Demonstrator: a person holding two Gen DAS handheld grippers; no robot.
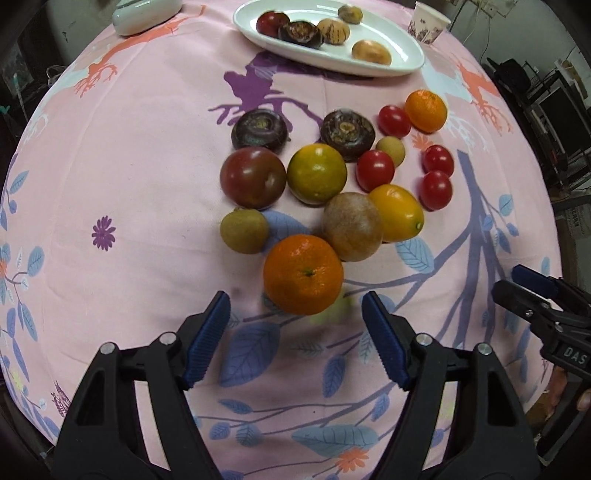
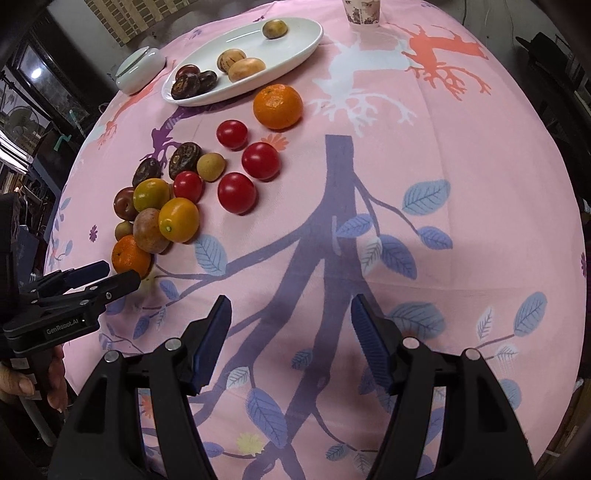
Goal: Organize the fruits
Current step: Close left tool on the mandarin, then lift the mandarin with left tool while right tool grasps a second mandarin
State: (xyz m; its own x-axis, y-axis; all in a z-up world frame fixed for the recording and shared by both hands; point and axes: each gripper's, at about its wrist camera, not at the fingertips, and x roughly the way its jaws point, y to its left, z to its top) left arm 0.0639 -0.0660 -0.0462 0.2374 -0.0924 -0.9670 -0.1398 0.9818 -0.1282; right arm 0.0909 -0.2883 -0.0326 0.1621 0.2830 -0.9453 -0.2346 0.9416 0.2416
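Observation:
A cluster of fruits lies on the pink tablecloth. The nearest is an orange mandarin (image 1: pixel 303 274), just ahead of my open left gripper (image 1: pixel 295 317), which is empty. Behind it lie a brown round fruit (image 1: pixel 352 226), a yellow tomato (image 1: pixel 397 212), a green-yellow tomato (image 1: pixel 317 173), a dark plum (image 1: pixel 253 176), several red cherry tomatoes (image 1: pixel 375 170) and a second mandarin (image 2: pixel 277 106). A white oval plate (image 1: pixel 402 55) at the far side holds several fruits. My right gripper (image 2: pixel 290 325) is open and empty over bare cloth, right of the cluster.
A paper cup (image 1: pixel 426 23) stands beyond the plate's right end. A white lidded dish (image 1: pixel 142 16) sits at the far left. Two dark water chestnuts (image 1: pixel 260 129) lie behind the cluster. The table's rounded edge drops off on all sides.

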